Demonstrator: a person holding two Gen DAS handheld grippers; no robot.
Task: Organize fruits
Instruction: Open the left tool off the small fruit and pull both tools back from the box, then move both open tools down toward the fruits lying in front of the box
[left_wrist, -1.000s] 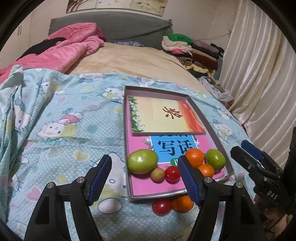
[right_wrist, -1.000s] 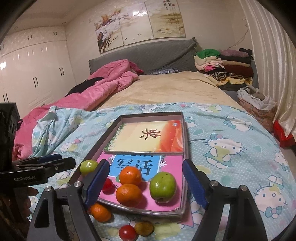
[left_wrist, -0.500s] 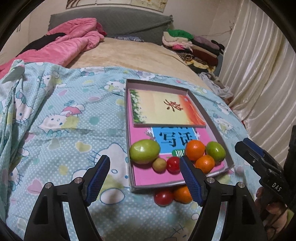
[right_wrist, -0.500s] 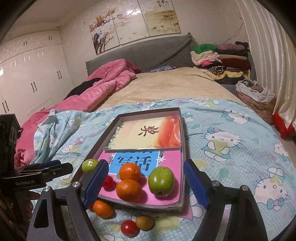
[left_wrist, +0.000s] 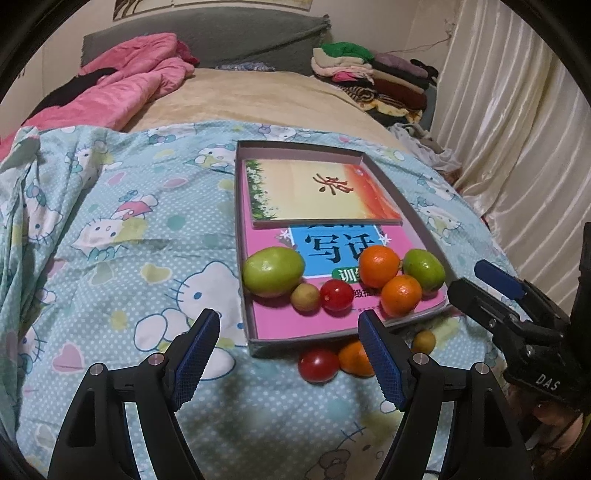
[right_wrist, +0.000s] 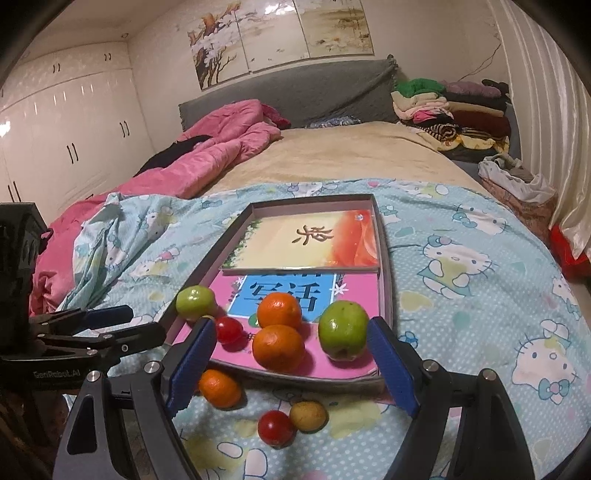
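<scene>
A shallow grey box (left_wrist: 243, 229) (right_wrist: 384, 266) with two books lies on the Hello Kitty sheet. Inside its near end sit two green fruits (left_wrist: 273, 271) (right_wrist: 343, 328), two oranges (left_wrist: 379, 266) (right_wrist: 279, 347), a red tomato (left_wrist: 335, 294) (right_wrist: 229, 329) and a small tan fruit (left_wrist: 304, 297). On the sheet before the box lie a tomato (left_wrist: 318, 365) (right_wrist: 276, 428), an orange (left_wrist: 355, 358) (right_wrist: 219, 387) and a tan fruit (left_wrist: 423, 341) (right_wrist: 308, 416). My left gripper (left_wrist: 288, 354) and right gripper (right_wrist: 291, 365) are open and empty, hovering just short of the loose fruits.
A pink quilt (left_wrist: 122, 85) lies at the back left. Folded clothes (right_wrist: 447, 107) are stacked at the headboard. White curtains (left_wrist: 517, 129) hang at the right. A bag (right_wrist: 517, 184) sits off the bed's right side.
Both grippers have drawn back and risen slightly, so the box and fruits sit farther from the fingers. The fruits have not moved.
</scene>
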